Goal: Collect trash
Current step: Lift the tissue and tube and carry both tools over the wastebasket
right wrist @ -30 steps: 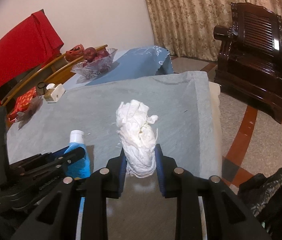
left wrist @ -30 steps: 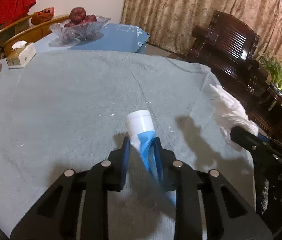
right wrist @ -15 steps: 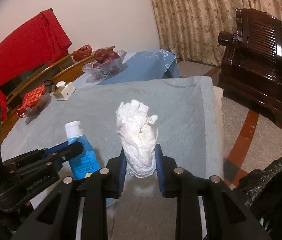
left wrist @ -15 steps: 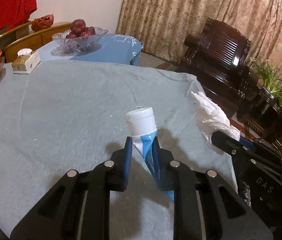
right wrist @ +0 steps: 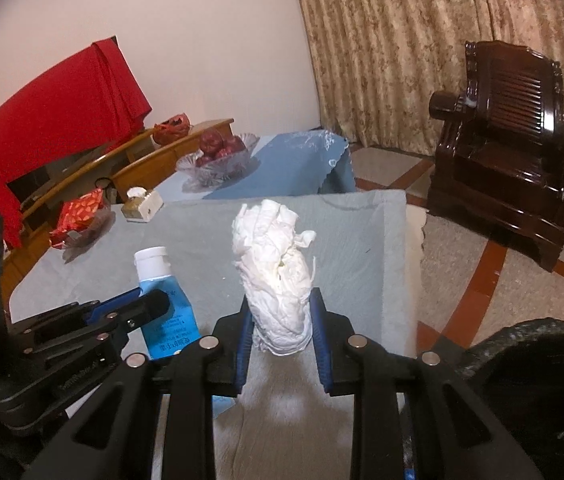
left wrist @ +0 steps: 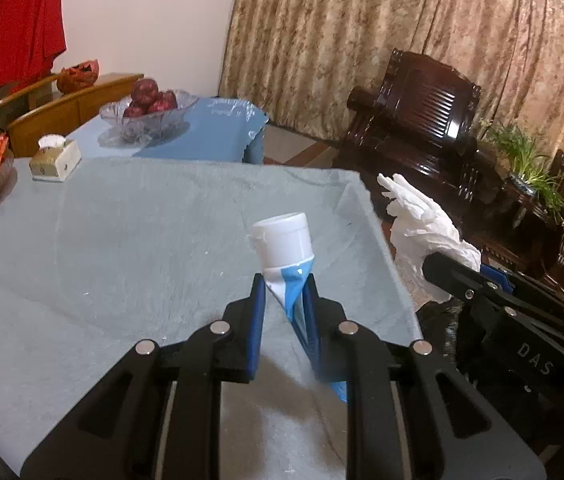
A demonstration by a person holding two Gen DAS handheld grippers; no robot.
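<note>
Both items of trash are in hand and clear of the cloth. The left gripper (left wrist: 283, 292) is clamped on a flattened blue-and-white plastic tube with a white screw cap (left wrist: 285, 254), cap end up and squeezed thin between the pads. Just beside it, the right gripper (right wrist: 282, 320) is clamped on a crumpled wad of white tissue paper (right wrist: 276, 268), standing upright and loosely creased. A black bin bag (right wrist: 521, 364) gapes at lower right of the right view, judged the drop point; disposal remains to be done. Beyond, the grey-cloth-covered surface (left wrist: 122, 240) shows only small white specks; a tissue box (left wrist: 54, 158) sits at its far edge.
</note>
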